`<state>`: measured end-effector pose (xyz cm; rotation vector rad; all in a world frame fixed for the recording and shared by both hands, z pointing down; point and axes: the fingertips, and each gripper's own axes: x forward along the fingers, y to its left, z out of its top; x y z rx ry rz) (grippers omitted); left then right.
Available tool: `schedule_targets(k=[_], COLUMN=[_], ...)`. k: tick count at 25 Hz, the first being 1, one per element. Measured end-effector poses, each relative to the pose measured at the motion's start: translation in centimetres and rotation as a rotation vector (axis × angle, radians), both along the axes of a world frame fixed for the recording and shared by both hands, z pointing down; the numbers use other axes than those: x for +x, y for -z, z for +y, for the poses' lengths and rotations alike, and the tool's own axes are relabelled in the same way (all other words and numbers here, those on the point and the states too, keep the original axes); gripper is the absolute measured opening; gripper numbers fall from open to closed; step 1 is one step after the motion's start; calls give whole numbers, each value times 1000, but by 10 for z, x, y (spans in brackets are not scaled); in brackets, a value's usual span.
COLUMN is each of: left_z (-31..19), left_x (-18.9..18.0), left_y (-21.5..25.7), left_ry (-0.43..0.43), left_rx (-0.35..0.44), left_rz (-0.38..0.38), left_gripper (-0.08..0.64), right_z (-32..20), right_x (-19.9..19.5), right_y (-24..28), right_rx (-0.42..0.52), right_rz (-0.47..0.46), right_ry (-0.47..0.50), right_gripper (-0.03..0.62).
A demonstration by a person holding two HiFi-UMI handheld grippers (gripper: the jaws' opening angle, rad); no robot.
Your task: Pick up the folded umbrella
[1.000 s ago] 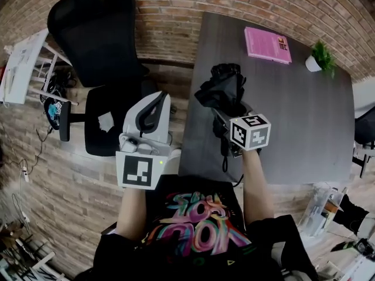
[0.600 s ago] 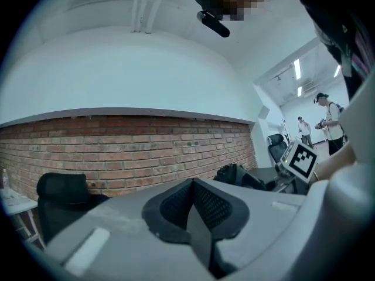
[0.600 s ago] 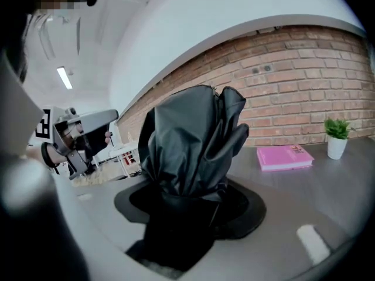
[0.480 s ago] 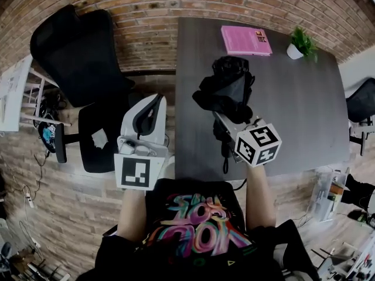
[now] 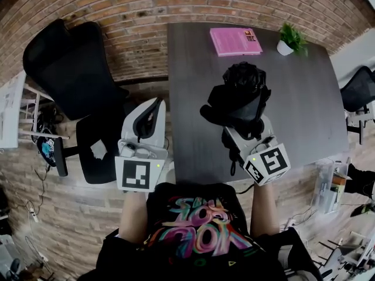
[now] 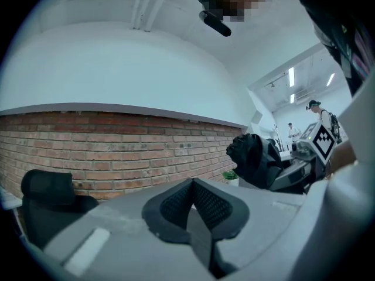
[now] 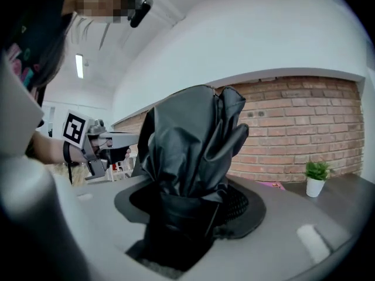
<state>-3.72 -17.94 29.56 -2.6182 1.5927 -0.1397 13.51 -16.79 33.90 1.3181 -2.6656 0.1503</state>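
Office setting. Evidence, head view: dark desk [image 5: 304, 98] at upper right bearing pink book [image 5: 235, 41] and small potted plant [image 5: 288, 38]; black office chair [image 5: 64, 63] upper left; brick wall [image 6: 117, 139] behind.

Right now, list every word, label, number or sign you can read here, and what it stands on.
No text can be read.
T-shirt: colourful graffiti lettering, upside down, too stylised to read.
Pink book: dark corner label, too small to read.
Left marker cube, right marker cube: black-and-white patterns, no letters.
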Motion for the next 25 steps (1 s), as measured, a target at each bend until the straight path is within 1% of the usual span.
schedule_targets(k=[7,15,25], left_z=[-5,-1,4], left_x=[0,-6,-4], left_y=[0,-3,-3], left_ry=[-19,-17,-6], left_rx=[0,-10,-8], left_rz=[3,13,-4], left_gripper=[2,2,2], right_z=[17,18,20], right_x=[10,18,17], right_y=[11,17,23], right_rx=[66,86,115], right_rz=[20,-17,-18], right_ry=[-12,-70,-65], right_gripper=[258,258,258])
